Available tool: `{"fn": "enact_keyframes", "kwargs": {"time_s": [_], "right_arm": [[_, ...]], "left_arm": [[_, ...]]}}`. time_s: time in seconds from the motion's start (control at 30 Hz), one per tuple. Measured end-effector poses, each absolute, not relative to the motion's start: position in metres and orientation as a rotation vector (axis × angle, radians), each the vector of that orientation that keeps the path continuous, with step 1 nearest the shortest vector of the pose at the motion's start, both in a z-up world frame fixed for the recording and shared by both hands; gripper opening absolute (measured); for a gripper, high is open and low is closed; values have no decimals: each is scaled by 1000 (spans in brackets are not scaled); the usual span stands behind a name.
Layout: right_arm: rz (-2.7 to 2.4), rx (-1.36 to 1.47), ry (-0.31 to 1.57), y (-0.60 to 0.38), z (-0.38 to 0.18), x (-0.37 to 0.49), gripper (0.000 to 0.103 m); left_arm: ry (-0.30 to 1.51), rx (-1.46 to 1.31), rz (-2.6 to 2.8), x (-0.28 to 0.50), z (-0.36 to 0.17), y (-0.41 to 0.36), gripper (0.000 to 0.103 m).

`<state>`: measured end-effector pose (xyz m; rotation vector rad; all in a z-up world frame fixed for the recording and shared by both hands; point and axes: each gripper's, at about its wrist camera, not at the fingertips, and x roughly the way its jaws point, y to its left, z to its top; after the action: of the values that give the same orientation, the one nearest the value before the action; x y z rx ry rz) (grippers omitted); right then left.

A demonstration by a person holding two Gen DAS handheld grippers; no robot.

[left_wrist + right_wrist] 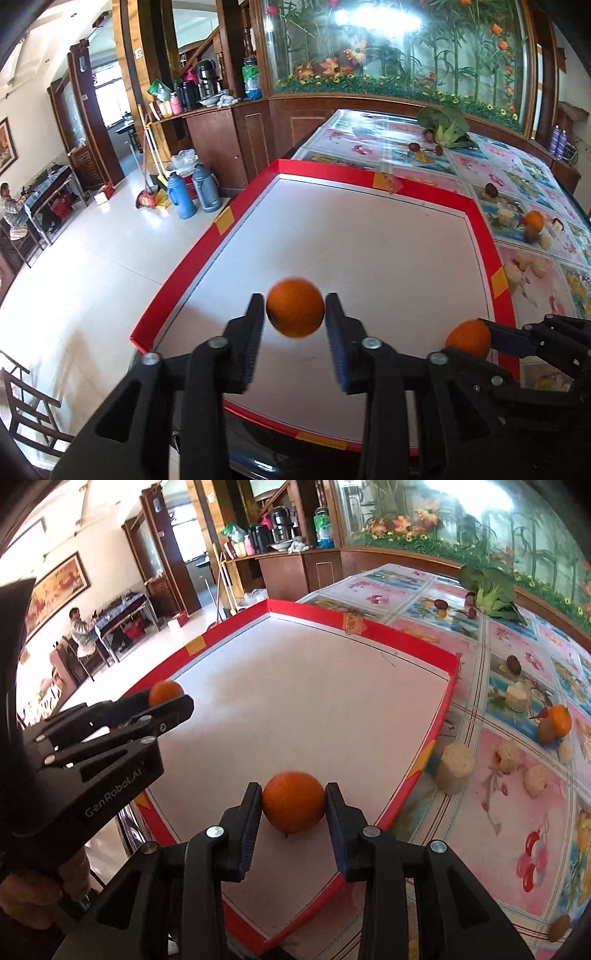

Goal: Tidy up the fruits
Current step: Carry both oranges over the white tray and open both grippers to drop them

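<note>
Domestic dining room, wood panelling, painted bamboo mural behind; long tabletop (480, 830) under a floral printed cover, with a shallow red-rimmed white tray (236, 218) at its near end.

Left claw (295, 314): fingers closed onto an orange (295, 312), one pad on each side. Orange held over the white floor of the tray, near the front edge; slightly blurred, so cannot tell whether it touches the tray floor.

Right claw (294, 803): clamped on a second orange (293, 801), pads pressed to both flanks. This one is low over the tray's near right part, its stem nub pointing down; contact with the floor unclear.

In the right wrist view the left claw shows at far left, its orange at the tray's left rim. In the left wrist view the right claw sits at lower right, by the tray's right rim.

Outside the tray, on the cover to the right: a third orange (559, 720) touching a brown kiwi-like fruit (546, 732), several pale cut chunks (454, 770), small dark round fruits (513, 664), and a leafy green vegetable (493, 592) at the far end.
</note>
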<state>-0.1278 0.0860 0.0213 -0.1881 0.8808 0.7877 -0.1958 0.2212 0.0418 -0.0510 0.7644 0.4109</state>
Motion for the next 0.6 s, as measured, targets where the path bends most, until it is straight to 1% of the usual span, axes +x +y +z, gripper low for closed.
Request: {"fn": "enact_keyframes", "kwargs": {"time_s": [0.03, 0.07, 0.1, 0.13, 0.17, 0.37, 0.47, 0.6], "right_arm": [[789, -196, 871, 85, 23, -129, 41], [788, -194, 845, 80, 27, -131, 44], [787, -188, 827, 78, 30, -133, 50], [787, -178, 808, 73, 33, -132, 55], [783, -161, 785, 66, 36, -133, 55], [703, -67, 704, 21, 53, -128, 55], [664, -32, 691, -7, 57, -126, 55], [595, -2, 684, -51, 58, -131, 55]], "left_arm": [[749, -38, 426, -198, 44, 219, 59], [732, -20, 442, -200, 46, 216, 71], [717, -2, 458, -201, 50, 214, 80], [700, 16, 468, -203, 53, 210, 81], [679, 36, 468, -205, 58, 205, 82], [646, 94, 427, -204, 72, 180, 84], [644, 126, 406, -203, 75, 166, 88], [662, 153, 372, -201, 73, 152, 89]]}}
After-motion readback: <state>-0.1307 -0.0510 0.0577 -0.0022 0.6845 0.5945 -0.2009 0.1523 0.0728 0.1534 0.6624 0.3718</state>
